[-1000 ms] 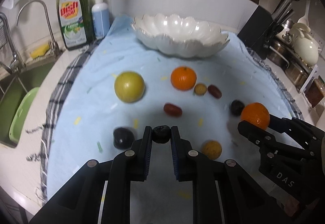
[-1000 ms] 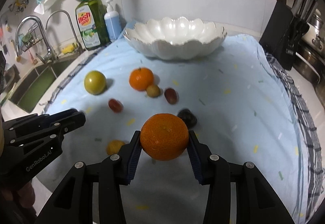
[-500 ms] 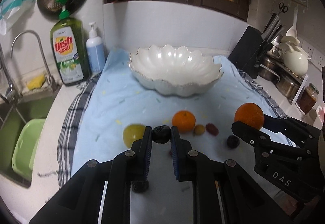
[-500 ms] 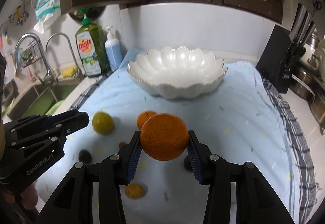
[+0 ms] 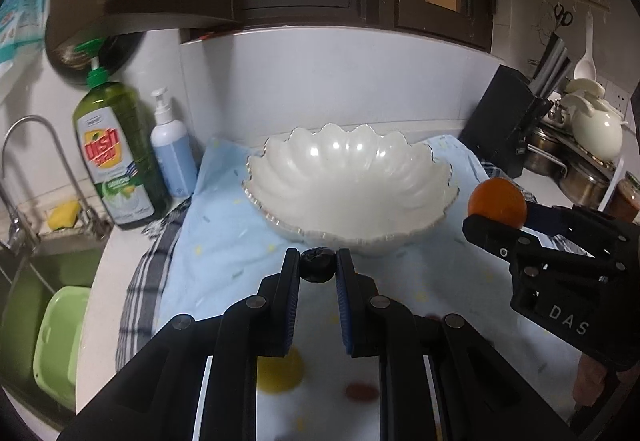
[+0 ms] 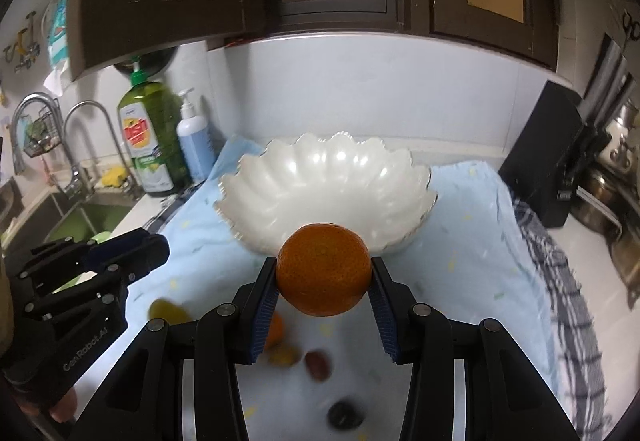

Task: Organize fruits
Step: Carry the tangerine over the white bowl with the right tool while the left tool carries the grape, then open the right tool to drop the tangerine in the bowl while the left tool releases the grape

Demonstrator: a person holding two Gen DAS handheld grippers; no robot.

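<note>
The left gripper (image 5: 318,268) is pinching a small dark plum (image 5: 317,265), likely soft and bruisable, while the right gripper (image 6: 324,273) is clamping a firm, heavier orange (image 6: 324,269) across its middle, both hanging just before the fragile-looking bowl (image 5: 416,193).

Each hand-held gripper is built from matte black plastic links, joined by round silver pivot screws and ending in two fingers lined with ribbed blue pads. The left hand-held gripper (image 5: 318,268) is marked on its side with pale "GenRobot.AI" lettering, seen from the right wrist view (image 6: 86,347). The right hand-held gripper (image 6: 324,275) is marked "DAS" in pale capitals, seen from the left wrist view (image 5: 568,319), and small screws are set along its outer links.
</note>
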